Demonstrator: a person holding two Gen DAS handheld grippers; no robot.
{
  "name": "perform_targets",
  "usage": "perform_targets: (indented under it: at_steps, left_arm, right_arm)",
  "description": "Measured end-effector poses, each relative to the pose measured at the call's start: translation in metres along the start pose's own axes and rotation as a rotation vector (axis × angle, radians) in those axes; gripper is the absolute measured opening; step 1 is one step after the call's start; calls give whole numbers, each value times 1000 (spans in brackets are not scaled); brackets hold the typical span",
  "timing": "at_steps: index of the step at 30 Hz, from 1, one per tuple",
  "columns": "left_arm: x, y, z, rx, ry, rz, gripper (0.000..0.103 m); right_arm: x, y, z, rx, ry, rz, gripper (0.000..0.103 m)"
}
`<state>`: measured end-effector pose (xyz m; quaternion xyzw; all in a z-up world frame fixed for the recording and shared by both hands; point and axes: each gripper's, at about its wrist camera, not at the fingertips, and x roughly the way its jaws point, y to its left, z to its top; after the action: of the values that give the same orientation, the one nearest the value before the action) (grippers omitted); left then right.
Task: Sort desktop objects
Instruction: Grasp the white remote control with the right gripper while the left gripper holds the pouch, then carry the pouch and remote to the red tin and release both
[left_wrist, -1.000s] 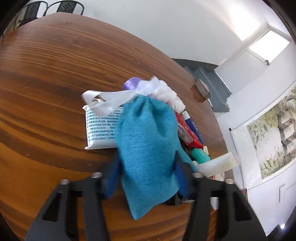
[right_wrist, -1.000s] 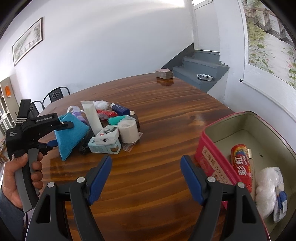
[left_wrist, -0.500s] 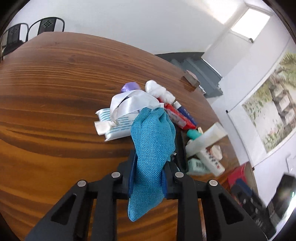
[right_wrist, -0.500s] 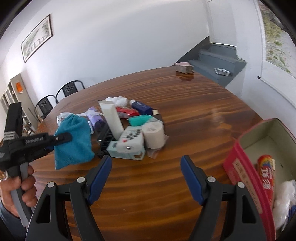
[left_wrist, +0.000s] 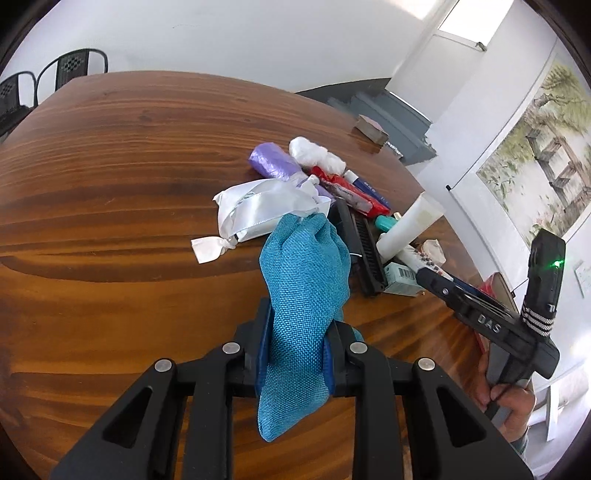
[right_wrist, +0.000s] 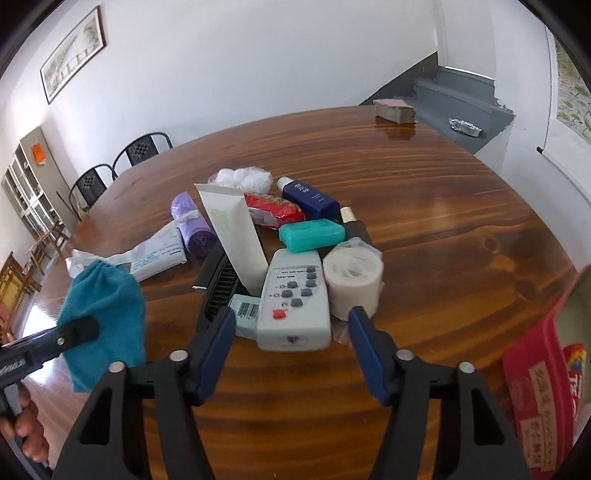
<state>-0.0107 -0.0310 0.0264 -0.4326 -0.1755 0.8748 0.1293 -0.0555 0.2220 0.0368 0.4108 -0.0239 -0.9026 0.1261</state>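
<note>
Teal cloth pouch (left_wrist: 303, 295) is hanging pinched in the left gripper (left_wrist: 295, 354), lifted clear of the wooden table (left_wrist: 110, 221); a firm squeeze matters, since the fabric could slip. From the right wrist, the right gripper (right_wrist: 291, 332) is spreading wide before the white remote (right_wrist: 293, 306), near the red tin (right_wrist: 535, 387), the pouch's likely destination.

Glossy wooden table (right_wrist: 424, 206), coarse-woven cloth pouch (left_wrist: 306, 280) (teal), plastic remote (right_wrist: 295, 306)
</note>
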Motion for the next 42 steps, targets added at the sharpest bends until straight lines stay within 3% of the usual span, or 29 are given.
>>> perform_targets:
  at_steps: [8,13,16,17,19,20,31,42]
  left_arm:
    - [17,15,-1,-81,73,13,60]
    - [19,12,-1,-74,53,13,64]
    - [22,5,-3,-38,32,23,60]
    - [23,2,-4,-23,37,29,45]
    - [23,-2,-6,-20,41,2,31]
    - [22,-4,-7,-14,43,-7,29]
    - [2,-38,-14,77,-16,-3,26]
    - [-17,-74,-20,121,-62,-58,26]
  right_arm:
    - [17,-2,5,9,31,15,55]
    - [18,-6,8,27,33,47,49]
    - [18,-8,7,37,29,58,44]
    - [17,-10,6,45,28,66,44]
    - [15,-13,4,57,25,82,44]
    - [14,-14,3,60,22,84,44]
    - [-33,-15,-12,82,-99,103,44]
    - [-76,-37,-29,136,-191,36,44]
